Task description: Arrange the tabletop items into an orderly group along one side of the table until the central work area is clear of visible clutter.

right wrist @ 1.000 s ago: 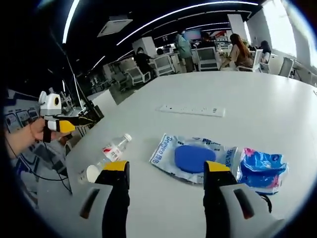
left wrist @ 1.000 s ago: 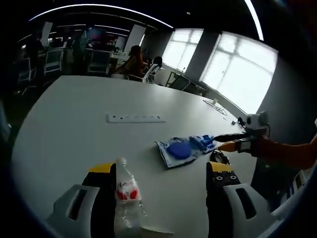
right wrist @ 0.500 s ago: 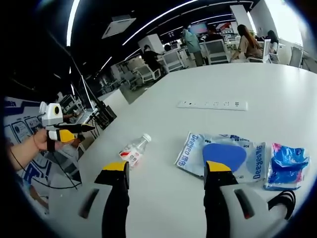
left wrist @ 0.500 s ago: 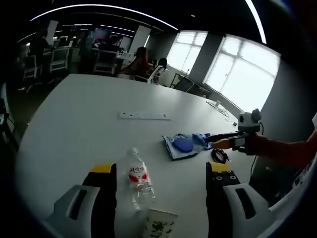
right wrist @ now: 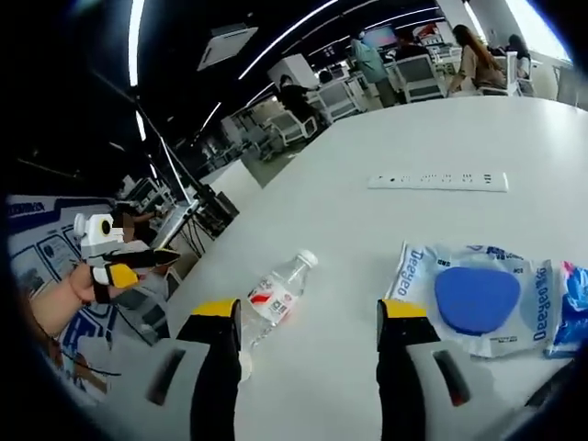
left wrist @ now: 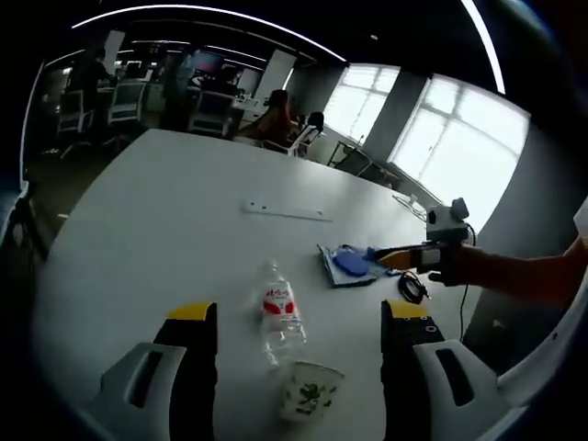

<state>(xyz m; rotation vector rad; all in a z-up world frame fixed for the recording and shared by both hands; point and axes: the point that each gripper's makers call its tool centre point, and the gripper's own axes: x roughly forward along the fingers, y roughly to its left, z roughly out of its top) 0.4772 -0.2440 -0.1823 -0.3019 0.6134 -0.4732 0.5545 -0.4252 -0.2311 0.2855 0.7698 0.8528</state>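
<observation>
A clear water bottle (left wrist: 280, 312) is seen lying on its side on the white desk (left wrist: 156, 220), with a paper cup (left wrist: 308, 393) standing just beside its base. Farther along lie a blue-and-white packet (right wrist: 469, 299), a second blue packet (right wrist: 571, 303) and a white power strip (right wrist: 437, 182). The left gripper (left wrist: 299, 322) and right gripper (right wrist: 310, 314) are held above the desk, jaws parted and holding nothing.

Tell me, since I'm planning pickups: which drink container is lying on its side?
The clear water bottle with the red label lies flat; the paper cup near it stands upright.
</observation>
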